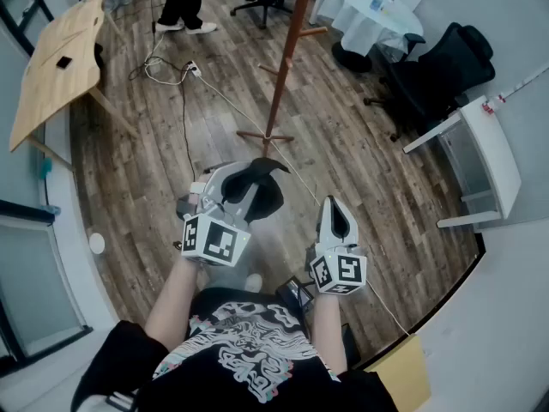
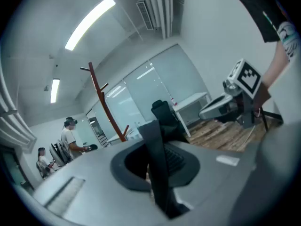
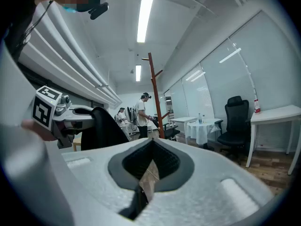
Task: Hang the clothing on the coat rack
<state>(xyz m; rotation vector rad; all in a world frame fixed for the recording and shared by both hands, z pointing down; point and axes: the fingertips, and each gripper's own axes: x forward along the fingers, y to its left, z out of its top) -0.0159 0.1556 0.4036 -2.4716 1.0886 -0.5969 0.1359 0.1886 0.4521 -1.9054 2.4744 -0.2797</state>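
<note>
Near the coat rack (image 1: 287,54), the left gripper (image 1: 240,177) pinches black clothing (image 2: 157,154); the right gripper (image 1: 335,206) is pressed together, empty.

Coat rack (image 1: 276,67) ahead, clothing (image 1: 269,197) in left gripper (image 1: 244,185), right gripper (image 1: 335,204) beside it, table (image 1: 60,58) left, chair (image 1: 439,69) right.

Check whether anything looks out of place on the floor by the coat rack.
Loose cables sprawl from a power strip across the floor. One runs right past the base of the coat rack, a likely tripping risk. The rack itself stands upright.
</note>
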